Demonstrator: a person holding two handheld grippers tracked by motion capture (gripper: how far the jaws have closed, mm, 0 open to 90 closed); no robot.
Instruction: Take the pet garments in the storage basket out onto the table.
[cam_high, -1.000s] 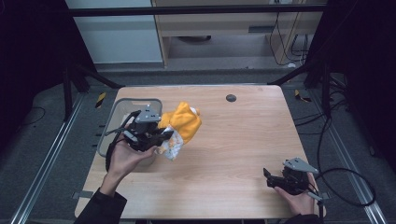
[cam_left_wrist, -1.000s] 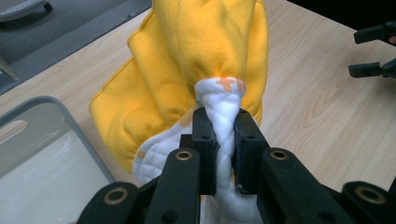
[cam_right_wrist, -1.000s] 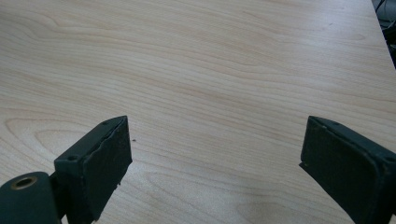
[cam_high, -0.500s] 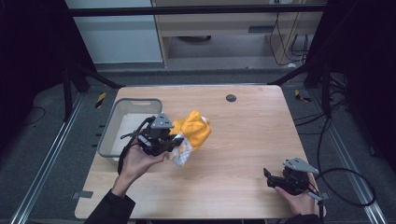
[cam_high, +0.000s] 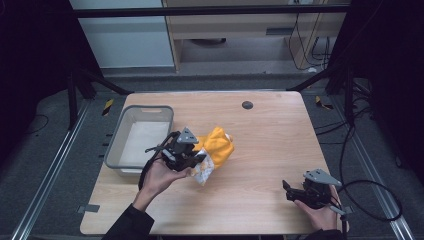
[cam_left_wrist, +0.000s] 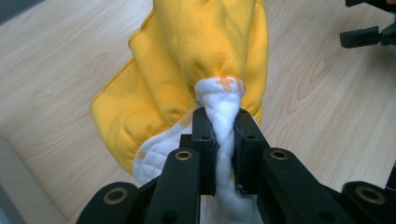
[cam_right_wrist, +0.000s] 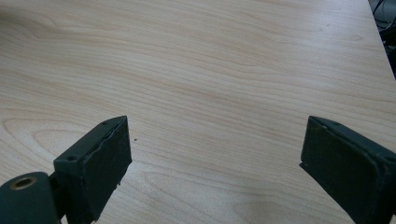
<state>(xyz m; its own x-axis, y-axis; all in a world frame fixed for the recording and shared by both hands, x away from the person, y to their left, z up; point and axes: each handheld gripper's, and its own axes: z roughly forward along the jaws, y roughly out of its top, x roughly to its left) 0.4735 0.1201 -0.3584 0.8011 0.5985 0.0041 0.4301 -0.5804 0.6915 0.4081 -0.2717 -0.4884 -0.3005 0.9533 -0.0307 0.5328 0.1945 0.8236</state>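
Item one, on my left side: the left tongs (cam_high: 196, 156) are clamped tight on a bunched white fold of a yellow cloth (cam_high: 218, 146). In the left gripper view the two black jaws pinch that white, quilted fold, which carries small orange marks, and the yellow cloth (cam_left_wrist: 187, 70) billows out beyond the left tongs (cam_left_wrist: 223, 135) over the wood. From the high view I place the cloth near the middle of the desk (cam_high: 270, 140), slightly left of centre, with its white underside hanging toward the near edge just beside my left hand (cam_high: 161, 176).

Item two: a grey plastic bin (cam_high: 116, 150), rectangular, stands at the left edge of the desk, just beside the left tongs and apart from the cloth. I see a pale lining at its bottom.

Item three: the right tongs (cam_high: 289, 192) sit low at the near right corner of the desk, well apart from the cloth. In the right gripper view the right tongs (cam_right_wrist: 215, 154) stand wide apart with bare wood between the jaws, gripping nothing.

Item four: a small dark round disc (cam_high: 247, 105) lies toward the far edge of the desk.
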